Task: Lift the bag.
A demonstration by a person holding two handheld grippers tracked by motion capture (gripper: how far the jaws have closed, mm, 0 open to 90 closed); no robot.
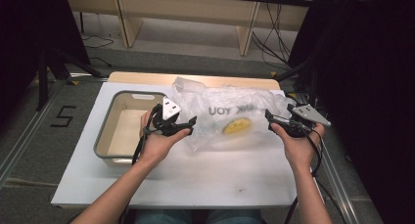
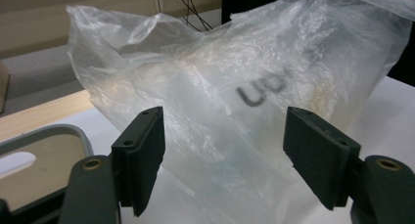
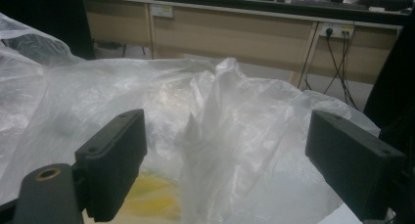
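At far left, beige tray (image 1: 105,131) sits on white table (image 1: 195,180), near its left border. Just beside it, left gripper (image 1: 188,125), jaws wide apart, film between but not pinched. Mid-table lies clear plastic bag (image 1: 230,119), yellow item (image 1: 238,125) inside. At right, right gripper (image 1: 269,120), jaws spread, nothing clamped. Best to close each on a bunched fold, not a single layer. Bare table in front; right border close, so little room there.

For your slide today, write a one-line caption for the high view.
Two hand-held grippers, left and right, open at either end of a clear plastic bag beside a grey tub.
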